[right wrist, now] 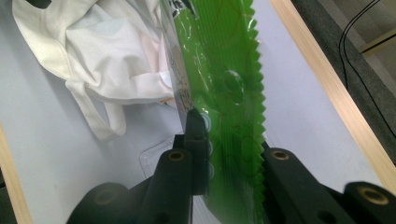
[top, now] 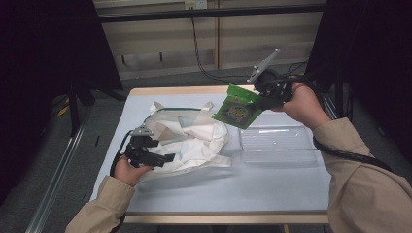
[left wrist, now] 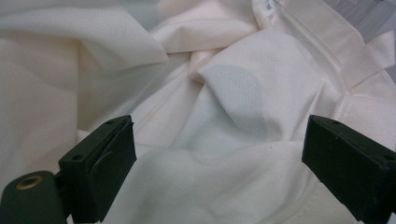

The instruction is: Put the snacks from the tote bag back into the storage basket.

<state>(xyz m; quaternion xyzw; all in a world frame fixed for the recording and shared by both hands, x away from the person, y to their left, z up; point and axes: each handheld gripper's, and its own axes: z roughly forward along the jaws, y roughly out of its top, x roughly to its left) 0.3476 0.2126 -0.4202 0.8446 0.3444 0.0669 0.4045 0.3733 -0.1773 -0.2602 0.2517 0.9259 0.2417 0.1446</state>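
Above the desk (top: 272, 184), our right gripper (top: 270, 99) has its jaws clenched on the sealed edge of a green snack packet (top: 238, 109); our left gripper (top: 154, 158), jaws released, rests on the white cloth bag (top: 194, 138). Held by so little, the packet could slip free, or catch the limp bag mouth.

A clear plastic tray (top: 277, 143) lies on the table (top: 218, 189); black cables (top: 197, 48) hang, apparently, behind.

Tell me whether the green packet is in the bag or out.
Out: the right gripper holds the green packet in the air above the white cloth bag.
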